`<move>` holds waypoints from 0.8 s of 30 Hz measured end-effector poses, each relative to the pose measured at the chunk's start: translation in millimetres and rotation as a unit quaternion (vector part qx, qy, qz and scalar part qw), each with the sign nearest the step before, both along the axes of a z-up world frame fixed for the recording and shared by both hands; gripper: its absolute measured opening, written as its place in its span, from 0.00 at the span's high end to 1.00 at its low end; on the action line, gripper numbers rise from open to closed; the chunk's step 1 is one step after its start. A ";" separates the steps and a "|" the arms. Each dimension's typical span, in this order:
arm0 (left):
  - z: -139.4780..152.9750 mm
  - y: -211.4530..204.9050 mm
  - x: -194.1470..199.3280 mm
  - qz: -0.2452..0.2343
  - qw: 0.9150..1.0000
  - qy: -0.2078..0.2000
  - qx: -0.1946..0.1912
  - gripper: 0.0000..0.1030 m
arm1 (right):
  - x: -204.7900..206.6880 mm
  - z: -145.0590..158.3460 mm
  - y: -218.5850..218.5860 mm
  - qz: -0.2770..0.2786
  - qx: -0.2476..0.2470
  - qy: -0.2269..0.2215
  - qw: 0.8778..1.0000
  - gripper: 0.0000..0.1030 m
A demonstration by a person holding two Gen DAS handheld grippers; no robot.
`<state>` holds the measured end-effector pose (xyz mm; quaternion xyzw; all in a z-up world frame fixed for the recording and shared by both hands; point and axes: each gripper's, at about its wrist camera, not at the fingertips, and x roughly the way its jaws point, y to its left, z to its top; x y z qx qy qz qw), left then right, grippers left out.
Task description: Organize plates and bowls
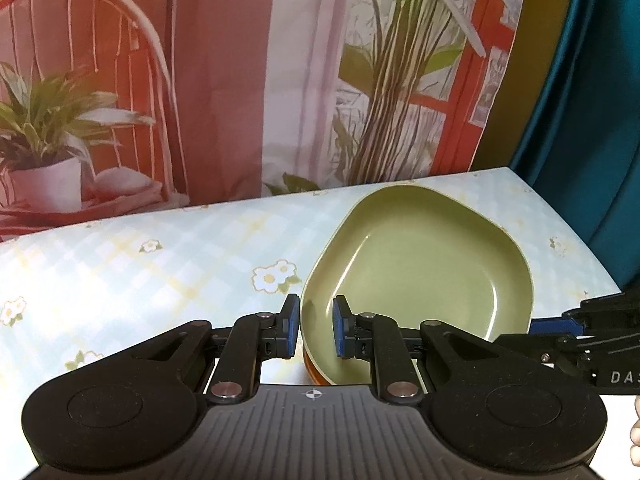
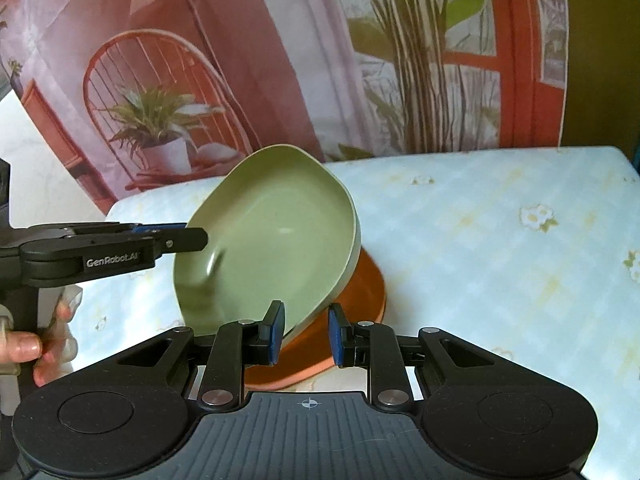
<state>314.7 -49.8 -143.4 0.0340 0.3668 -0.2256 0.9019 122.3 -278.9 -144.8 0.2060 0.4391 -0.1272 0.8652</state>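
Note:
A green plate (image 1: 420, 264) sits on top of an orange plate (image 1: 316, 374) on the table. In the right wrist view the green plate (image 2: 272, 240) leans tilted over the orange plate (image 2: 360, 320). My left gripper (image 1: 316, 326) is open, its pads on either side of the green plate's near rim, not clamped. My right gripper (image 2: 306, 332) is open, straddling the green plate's edge above the orange plate. The left gripper also shows in the right wrist view (image 2: 176, 238) at the plate's left rim, and the right gripper shows in the left wrist view (image 1: 568, 326).
The table has a pale blue checked cloth with flowers (image 1: 140, 272). A printed backdrop with a chair and plants (image 1: 200, 80) hangs behind it. A blue curtain (image 1: 592, 120) is at the right. The table's right edge (image 2: 624, 184) is close by.

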 end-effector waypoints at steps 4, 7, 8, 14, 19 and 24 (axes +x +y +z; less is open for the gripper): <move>-6.4 -3.2 1.9 -0.008 1.000 0.005 0.002 0.82 | -2.4 -4.4 2.4 -0.004 0.006 0.009 1.000 0.79; -11.5 -5.1 3.5 -0.012 1.000 0.011 0.004 0.82 | -5.0 -6.7 2.9 -0.008 0.013 0.016 1.000 0.79; -13.3 -5.7 4.1 -0.013 1.000 0.012 0.004 0.82 | -5.7 -7.5 2.8 -0.010 0.016 0.018 1.000 0.79; -20.8 -5.4 7.2 -0.010 1.000 0.020 0.008 0.82 | -5.8 -11.1 4.1 -0.015 0.026 0.022 0.999 0.79; -21.2 -5.0 9.6 -0.007 1.000 0.021 0.003 0.82 | -5.4 -15.9 5.0 -0.020 0.033 0.023 0.999 0.79; -21.6 -6.7 11.5 -0.008 1.000 0.020 0.008 0.82 | -6.5 -20.6 2.4 -0.031 0.045 0.022 0.998 0.79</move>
